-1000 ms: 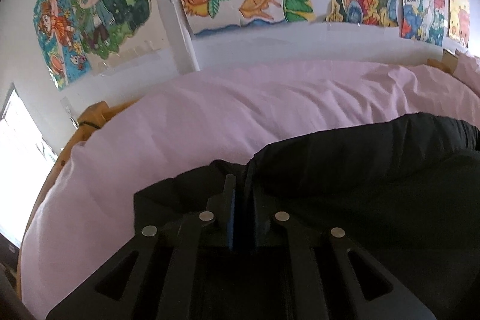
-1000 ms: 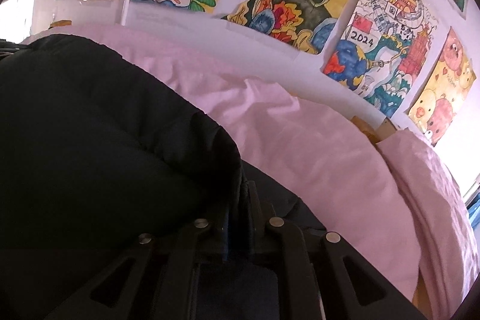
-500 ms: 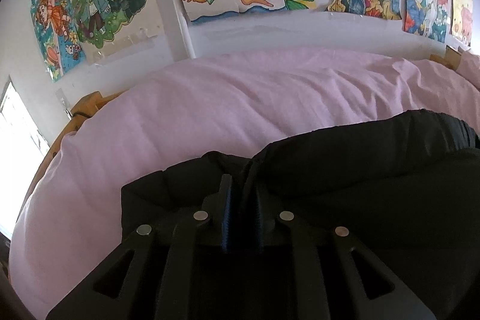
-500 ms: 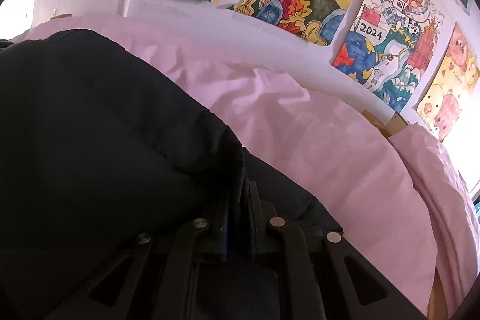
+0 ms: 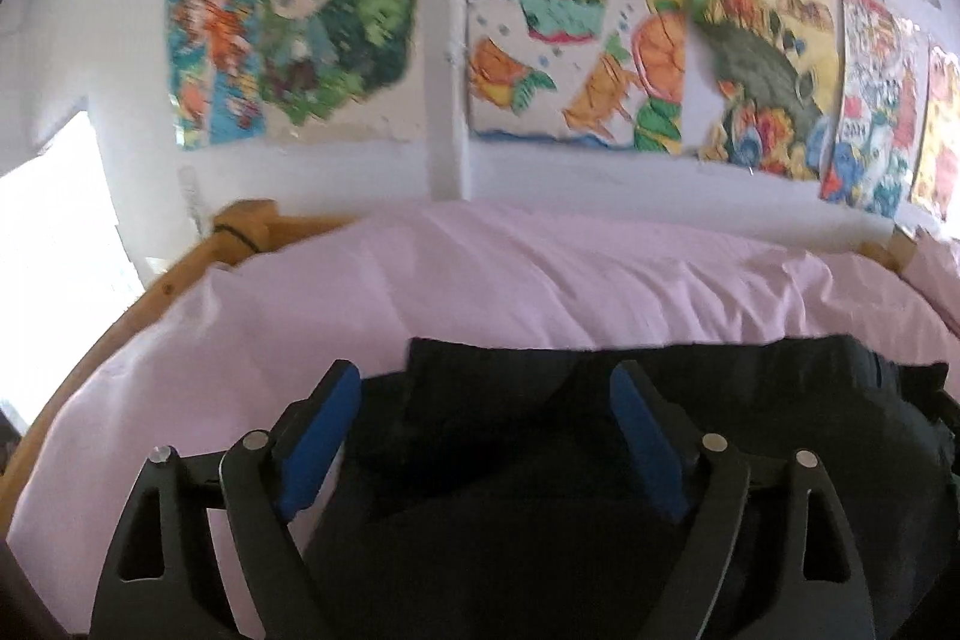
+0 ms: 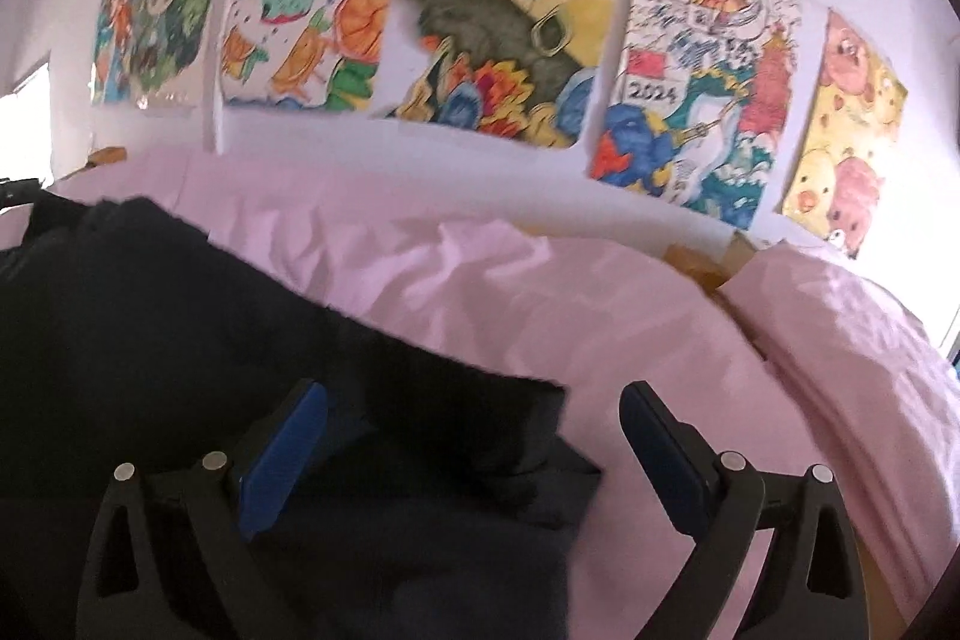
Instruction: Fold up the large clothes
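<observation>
A large black padded garment [image 5: 690,430] lies on the pink bed sheet [image 5: 540,280]. My left gripper [image 5: 486,388] hovers over its left corner, its jaws opening wide; the blue pads [image 5: 318,436] touch no fabric, and the corner lies loose below them. In the right wrist view the same black garment [image 6: 180,340] fills the lower left. My right gripper [image 6: 474,412] stands above its right corner, jaws opening wide, with the corner lying free between and below the blue pads [image 6: 282,460].
A wooden bed frame [image 5: 180,274] edges the mattress on the left. Bright drawings [image 6: 492,28] cover the white wall behind the bed. A pink pillow or bunched cover [image 6: 840,340] lies at the right. A bright window [image 5: 54,244] is at the far left.
Both grippers were shut on folds of the black garment; both now stand wide apart and have lifted and drawn back. The garment's corners have dropped flat onto the sheet.
</observation>
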A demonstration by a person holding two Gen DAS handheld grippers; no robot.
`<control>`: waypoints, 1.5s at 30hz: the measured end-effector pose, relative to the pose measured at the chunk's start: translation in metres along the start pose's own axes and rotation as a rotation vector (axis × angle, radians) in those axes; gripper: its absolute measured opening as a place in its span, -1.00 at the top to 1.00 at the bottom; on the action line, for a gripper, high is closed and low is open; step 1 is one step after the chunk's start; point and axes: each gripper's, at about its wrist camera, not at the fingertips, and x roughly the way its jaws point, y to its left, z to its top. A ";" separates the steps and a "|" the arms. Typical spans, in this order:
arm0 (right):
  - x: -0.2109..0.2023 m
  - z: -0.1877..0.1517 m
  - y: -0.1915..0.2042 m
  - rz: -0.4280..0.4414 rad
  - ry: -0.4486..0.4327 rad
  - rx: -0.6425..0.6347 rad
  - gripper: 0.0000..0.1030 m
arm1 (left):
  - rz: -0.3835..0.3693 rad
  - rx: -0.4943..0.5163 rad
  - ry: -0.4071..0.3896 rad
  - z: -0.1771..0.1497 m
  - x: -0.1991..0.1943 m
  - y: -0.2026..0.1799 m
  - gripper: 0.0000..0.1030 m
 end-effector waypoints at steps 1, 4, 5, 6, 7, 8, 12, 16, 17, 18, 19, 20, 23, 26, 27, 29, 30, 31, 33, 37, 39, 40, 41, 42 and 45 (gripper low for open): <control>-0.004 0.003 0.000 -0.012 -0.008 0.005 -0.92 | -0.017 -0.006 -0.012 0.000 -0.006 -0.002 -0.61; -0.016 0.014 0.006 0.055 -0.010 0.024 -0.92 | -0.122 0.010 -0.023 -0.001 -0.018 -0.016 -0.71; -0.018 0.018 0.013 0.086 -0.001 0.021 -0.92 | -0.161 0.027 -0.024 -0.003 -0.021 -0.024 -0.74; -0.021 0.020 0.020 0.115 0.009 0.021 -0.92 | -0.193 0.048 -0.023 -0.005 -0.023 -0.033 -0.76; -0.020 0.022 0.027 0.149 0.021 0.023 -0.92 | -0.214 0.069 -0.020 -0.008 -0.023 -0.041 -0.77; -0.018 0.023 0.036 0.186 0.038 0.027 -0.92 | -0.227 0.100 -0.011 -0.011 -0.022 -0.053 -0.78; -0.001 0.019 0.061 0.197 0.072 -0.010 -0.92 | -0.144 0.186 0.055 -0.021 0.008 -0.083 -0.78; 0.018 0.017 0.068 0.172 0.068 -0.036 -0.92 | -0.109 0.167 0.150 -0.031 0.046 -0.082 -0.79; 0.025 0.017 0.067 0.167 0.069 -0.038 -0.94 | -0.116 0.149 0.167 -0.033 0.055 -0.079 -0.84; 0.031 0.016 0.066 0.167 0.074 -0.036 -0.98 | -0.115 0.134 0.183 -0.034 0.065 -0.076 -0.92; 0.040 0.015 0.064 0.176 0.090 -0.028 -0.99 | -0.113 0.129 0.197 -0.035 0.073 -0.076 -0.95; 0.053 0.013 0.062 0.205 0.128 -0.009 -0.99 | -0.112 0.130 0.207 -0.036 0.078 -0.075 -0.98; 0.083 0.007 0.056 0.275 0.214 0.054 -1.00 | -0.111 0.132 0.224 -0.039 0.095 -0.075 -0.98; 0.098 0.001 0.056 0.276 0.226 0.059 -1.00 | -0.107 0.139 0.232 -0.043 0.104 -0.075 -0.98; 0.101 0.000 0.059 0.271 0.228 0.049 -1.00 | -0.109 0.141 0.238 -0.045 0.108 -0.074 -0.98; 0.105 -0.004 0.063 0.267 0.233 0.032 -1.00 | -0.111 0.140 0.249 -0.048 0.114 -0.072 -0.98; 0.110 -0.006 0.064 0.270 0.240 0.032 -1.00 | -0.109 0.140 0.252 -0.048 0.117 -0.072 -0.98; 0.113 -0.009 0.065 0.272 0.245 0.032 -1.00 | -0.102 0.144 0.252 -0.049 0.119 -0.074 -0.98; 0.118 -0.012 0.068 0.265 0.249 0.024 -1.00 | -0.087 0.160 0.254 -0.051 0.123 -0.078 -0.98; 0.128 -0.015 0.067 0.268 0.261 0.025 -1.00 | -0.065 0.176 0.256 -0.051 0.128 -0.082 -0.99; 0.128 -0.015 0.067 0.268 0.262 0.025 -1.00 | -0.063 0.178 0.250 -0.051 0.127 -0.081 -0.98; 0.127 -0.015 0.067 0.266 0.260 0.023 -1.00 | -0.062 0.178 0.246 -0.052 0.125 -0.081 -0.98; 0.126 -0.014 0.067 0.263 0.257 0.020 -1.00 | -0.060 0.179 0.243 -0.052 0.124 -0.080 -0.98; 0.124 -0.014 0.067 0.258 0.253 0.017 -1.00 | -0.059 0.180 0.241 -0.052 0.123 -0.081 -0.98; 0.116 -0.014 0.066 0.249 0.229 0.019 -1.00 | -0.067 0.177 0.221 -0.052 0.116 -0.080 -0.98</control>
